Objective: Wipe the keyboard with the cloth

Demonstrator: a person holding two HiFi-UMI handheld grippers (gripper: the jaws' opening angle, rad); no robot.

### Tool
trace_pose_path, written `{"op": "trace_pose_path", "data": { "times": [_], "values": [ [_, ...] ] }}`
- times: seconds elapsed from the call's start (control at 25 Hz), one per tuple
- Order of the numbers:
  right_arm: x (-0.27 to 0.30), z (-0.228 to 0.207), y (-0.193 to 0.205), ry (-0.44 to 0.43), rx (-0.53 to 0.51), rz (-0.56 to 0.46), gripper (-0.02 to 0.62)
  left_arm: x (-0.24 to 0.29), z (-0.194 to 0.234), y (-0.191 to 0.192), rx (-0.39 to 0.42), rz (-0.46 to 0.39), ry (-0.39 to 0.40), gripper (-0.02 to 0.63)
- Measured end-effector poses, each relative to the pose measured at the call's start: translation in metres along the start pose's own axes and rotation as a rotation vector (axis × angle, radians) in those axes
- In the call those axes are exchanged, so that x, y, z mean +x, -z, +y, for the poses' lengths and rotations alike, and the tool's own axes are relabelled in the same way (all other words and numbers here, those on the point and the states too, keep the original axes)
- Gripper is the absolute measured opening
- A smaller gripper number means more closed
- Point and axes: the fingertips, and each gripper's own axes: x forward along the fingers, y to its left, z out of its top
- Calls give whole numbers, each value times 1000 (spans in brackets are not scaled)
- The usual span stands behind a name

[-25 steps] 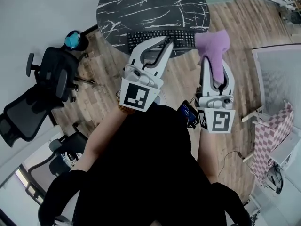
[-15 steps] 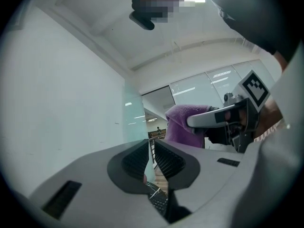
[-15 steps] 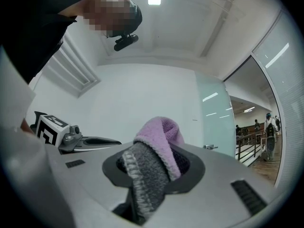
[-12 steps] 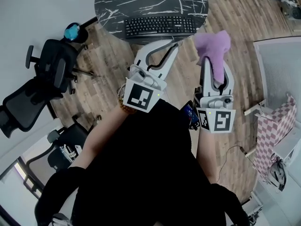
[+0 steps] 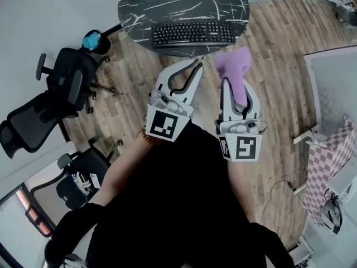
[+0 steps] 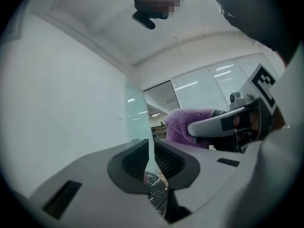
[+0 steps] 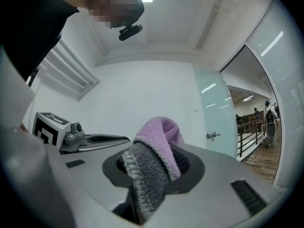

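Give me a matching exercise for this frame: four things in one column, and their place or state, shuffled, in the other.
1 cloth
2 keyboard
3 left gripper
4 office chair

A on the marble table
B shut, empty
C on the wood floor
D clamped in the right gripper

Pairs: 1-D, 2-A, 3-B, 4-C

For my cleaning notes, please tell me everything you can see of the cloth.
The cloth looks soft and fluffy, lilac on one face and grey on the other. It is bunched and clamped between the jaws of the right hand-held gripper, with its lilac end sticking out past the tips. It is in the air, short of the keyboard, and touches nothing else.
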Motion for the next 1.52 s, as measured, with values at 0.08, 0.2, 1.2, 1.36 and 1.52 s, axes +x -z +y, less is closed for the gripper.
{"op": "trace_pose_path", "data": {
  "times": [0.08, 0.2, 1.2, 1.36, 1.52],
  "values": [
    [-1, 7, 4, -8, 7, 4, 117, -5, 0, 3, 1, 8, -9, 41],
    [-2, 17, 7, -26, 8, 9, 117, -10, -1, 6, 17, 17, -14, 41],
    [-18, 16, 27, 9, 81, 40, 110, -22, -15, 14, 59, 33, 13, 41],
    [-10, 21, 24, -7, 83, 31, 110, -26, -10, 17, 64, 56, 0, 41],
    [-15, 18, 23, -31, 69, 31, 110, -20, -20, 23, -14, 73, -30, 41]
  ]
}}
